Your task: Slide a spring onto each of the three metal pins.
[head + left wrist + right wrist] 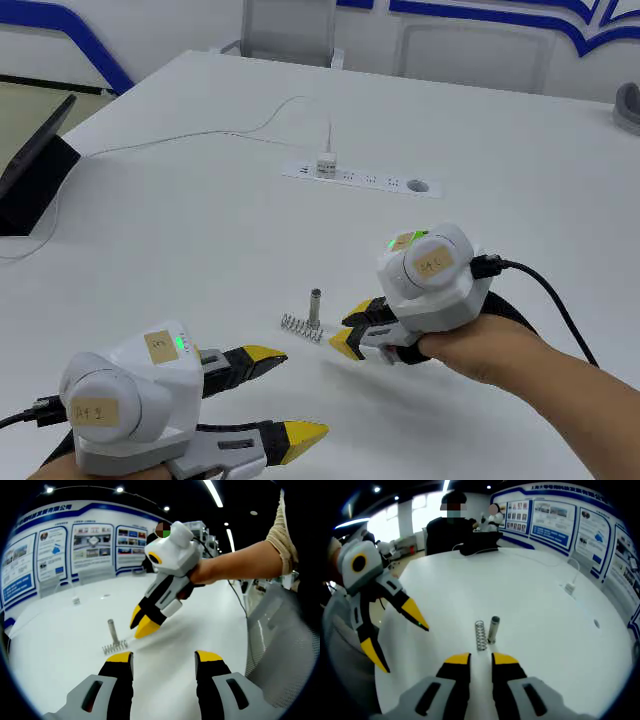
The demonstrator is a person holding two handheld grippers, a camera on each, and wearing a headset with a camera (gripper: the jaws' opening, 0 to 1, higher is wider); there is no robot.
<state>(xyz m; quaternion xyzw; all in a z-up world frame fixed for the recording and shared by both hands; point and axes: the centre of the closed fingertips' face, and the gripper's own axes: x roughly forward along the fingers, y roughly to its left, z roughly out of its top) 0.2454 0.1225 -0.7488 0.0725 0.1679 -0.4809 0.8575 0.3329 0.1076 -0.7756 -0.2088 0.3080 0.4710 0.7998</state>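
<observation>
spring lies beside pin, both tools empty

a small coiled steel spring [301,327] lies flat on the smooth white table [200,190], just beside a short upright grey metal pin [315,308]. the right gripper [342,335], just right of them, has its jaws nearly together and grips nothing. the left gripper [303,395], nearer, has its jaws wide apart and is empty.

White table [200,220] with power strip [362,178], plugged charger [327,165], dark tablet [30,165], grey chair [290,30].
</observation>
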